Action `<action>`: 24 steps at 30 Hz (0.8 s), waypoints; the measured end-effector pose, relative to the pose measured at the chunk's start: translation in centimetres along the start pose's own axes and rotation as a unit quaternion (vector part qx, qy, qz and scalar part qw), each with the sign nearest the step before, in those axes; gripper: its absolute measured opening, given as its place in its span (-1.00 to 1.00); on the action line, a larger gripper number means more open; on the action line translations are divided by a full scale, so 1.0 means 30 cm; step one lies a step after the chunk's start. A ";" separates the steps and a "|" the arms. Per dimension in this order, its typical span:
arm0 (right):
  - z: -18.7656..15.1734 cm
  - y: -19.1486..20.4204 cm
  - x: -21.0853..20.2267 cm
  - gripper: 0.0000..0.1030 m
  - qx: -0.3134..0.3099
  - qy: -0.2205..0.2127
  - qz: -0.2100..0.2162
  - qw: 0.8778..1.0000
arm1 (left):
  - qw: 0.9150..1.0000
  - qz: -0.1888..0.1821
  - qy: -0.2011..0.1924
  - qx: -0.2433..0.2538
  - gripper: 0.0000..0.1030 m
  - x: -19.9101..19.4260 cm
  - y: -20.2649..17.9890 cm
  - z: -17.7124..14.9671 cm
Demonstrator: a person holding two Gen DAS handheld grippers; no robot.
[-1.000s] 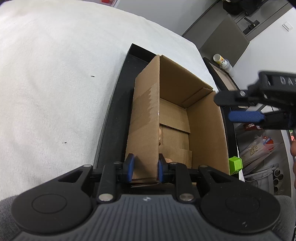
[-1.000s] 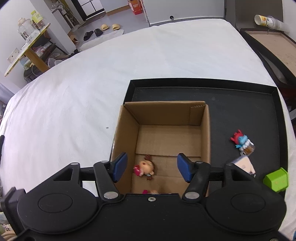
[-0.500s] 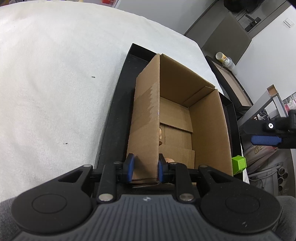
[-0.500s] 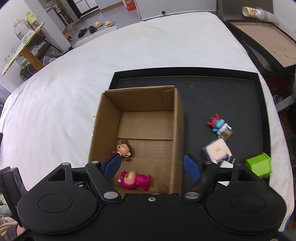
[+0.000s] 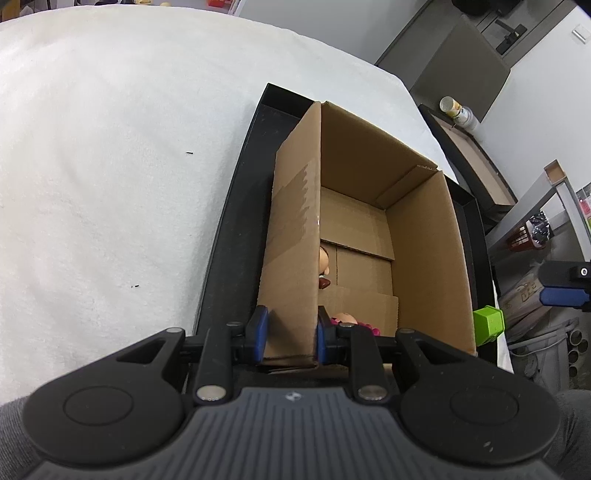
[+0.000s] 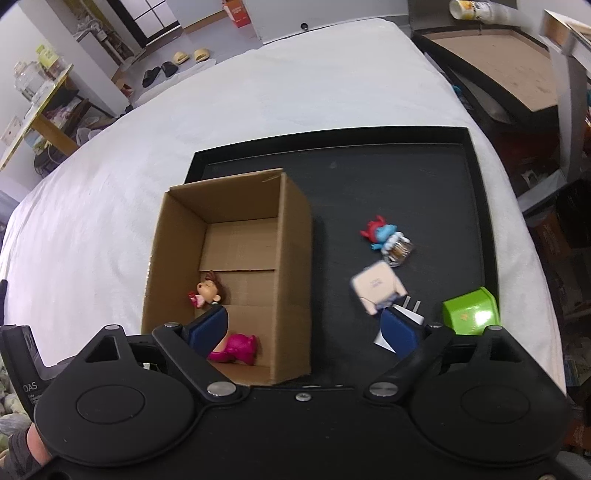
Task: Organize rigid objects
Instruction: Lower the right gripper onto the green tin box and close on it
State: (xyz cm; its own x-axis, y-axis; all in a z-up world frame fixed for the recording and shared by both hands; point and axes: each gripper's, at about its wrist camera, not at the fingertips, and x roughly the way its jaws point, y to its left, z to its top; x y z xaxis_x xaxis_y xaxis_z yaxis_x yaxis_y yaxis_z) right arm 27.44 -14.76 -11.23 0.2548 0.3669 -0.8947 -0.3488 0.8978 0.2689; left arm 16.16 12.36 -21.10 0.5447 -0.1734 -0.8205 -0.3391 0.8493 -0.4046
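An open cardboard box (image 6: pixel 236 273) stands on a black tray (image 6: pixel 424 177). My left gripper (image 5: pixel 290 332) is shut on the box's near left wall (image 5: pixel 291 266). Inside lie a small brown-haired doll (image 6: pixel 207 293) and a pink figure (image 6: pixel 236 349). My right gripper (image 6: pixel 303 328) is open and empty, above the box's right wall. On the tray to the right lie a red-and-blue figure (image 6: pixel 384 236), a white charger plug (image 6: pixel 376 286) and a green block (image 6: pixel 471 312). The green block also shows in the left wrist view (image 5: pixel 488 324).
The tray sits on a white cloth-covered table (image 6: pixel 295 92). A second tray with a brown board (image 6: pixel 509 66) and a bottle (image 6: pixel 476 9) lies beyond the table's right edge. Shelving and clutter stand to the right.
My right gripper has moved right, off the box's inside and toward the loose items on the tray. My left gripper has kept its hold on the box wall.
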 end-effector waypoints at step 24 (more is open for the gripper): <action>-0.024 -0.376 0.080 0.59 0.067 0.018 -0.046 0.997 | 0.999 0.048 -0.001 0.003 -0.55 0.003 -0.039 -0.001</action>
State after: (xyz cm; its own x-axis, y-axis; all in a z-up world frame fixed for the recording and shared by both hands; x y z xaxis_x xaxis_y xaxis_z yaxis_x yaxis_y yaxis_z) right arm 31.35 -24.19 -16.66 0.2473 0.2753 -0.9290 -0.2023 0.9523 0.2284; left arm 16.57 11.35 -20.70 0.5115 -0.0906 -0.8545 -0.3850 0.8648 -0.3222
